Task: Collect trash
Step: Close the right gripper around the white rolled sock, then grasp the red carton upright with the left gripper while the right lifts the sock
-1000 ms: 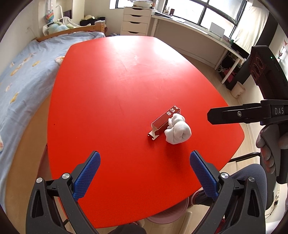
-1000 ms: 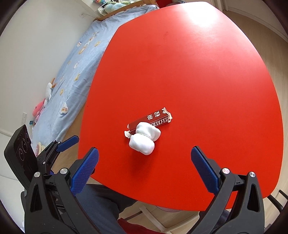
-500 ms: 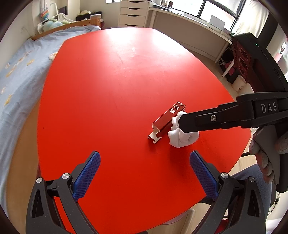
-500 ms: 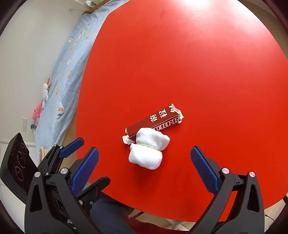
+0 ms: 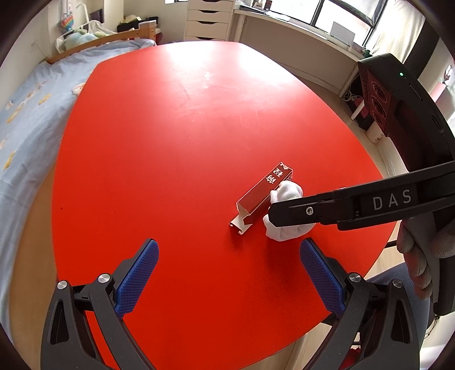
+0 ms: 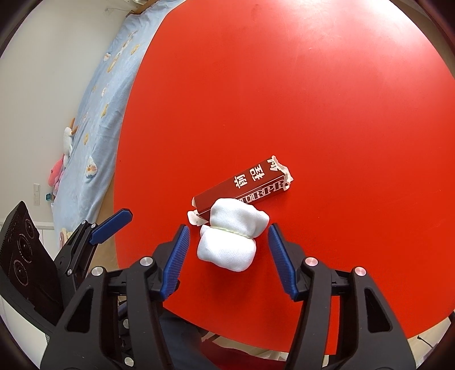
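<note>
White cloth bundle [image 6: 231, 236] between our right gripper's [image 6: 227, 257] parted pads, untouched, red carton [image 6: 244, 186] just beyond, our left gripper [image 5: 229, 280] wide open, empty.

You get bright daylight from window [image 5: 341, 17] upper right, glare on red table [image 5: 199, 85]; sharp center, fisheye bend w/ dark corners.

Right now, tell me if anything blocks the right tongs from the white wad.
Nothing visible does. The right tongs are open, straddling the white wad, with bare red table either side. The red carton lies just behind it, touching.
</note>
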Demonstrator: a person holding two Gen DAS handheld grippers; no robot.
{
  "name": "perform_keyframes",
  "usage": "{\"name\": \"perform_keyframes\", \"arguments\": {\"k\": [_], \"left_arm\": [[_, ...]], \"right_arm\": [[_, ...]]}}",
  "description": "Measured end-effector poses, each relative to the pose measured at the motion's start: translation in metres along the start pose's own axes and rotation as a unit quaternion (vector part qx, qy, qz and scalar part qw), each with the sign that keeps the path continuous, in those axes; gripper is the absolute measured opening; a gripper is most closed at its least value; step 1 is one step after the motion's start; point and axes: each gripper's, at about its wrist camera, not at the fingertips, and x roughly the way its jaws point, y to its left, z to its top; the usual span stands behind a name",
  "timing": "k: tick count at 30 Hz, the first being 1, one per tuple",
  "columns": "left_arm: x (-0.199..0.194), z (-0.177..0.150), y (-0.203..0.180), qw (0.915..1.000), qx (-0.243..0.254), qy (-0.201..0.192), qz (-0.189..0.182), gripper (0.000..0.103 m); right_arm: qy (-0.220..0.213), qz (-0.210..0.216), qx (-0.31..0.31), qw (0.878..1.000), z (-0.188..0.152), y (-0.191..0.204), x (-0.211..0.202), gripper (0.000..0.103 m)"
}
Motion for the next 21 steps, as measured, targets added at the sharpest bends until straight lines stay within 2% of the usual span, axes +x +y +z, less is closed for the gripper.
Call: {"name": "perform_keyframes", "arguments": {"k": [2, 8, 15, 21], "left_arm": [[0.001, 0.001, -0.002, 1.0000, 0.003, 0.000, -0.001, 0.095], [0.005, 0.007, -0.007, 0.9999, 0.011, 0.002, -0.003, 0.095], [0.012, 0.016, -0.014, 0.9996, 0.025, 0.004, -0.010, 0.095], [0.024, 0.023, -0.018, 0.9983, 0.056, 0.012, -0.008, 0.095]], "right_arm": [[0.000, -0.001, 0.001, 1.000, 0.000, -0.001, 0.000, 0.045], [-0.006, -0.005, -0.002, 1.000, 0.002, -0.002, -0.005, 0.038], [-0.015, -0.020, -0.003, 1.000, 0.007, -0.007, -0.014, 0.037], [-0.026, -0.042, -0.001, 0.999, 0.011, -0.016, -0.024, 0.037]]}}
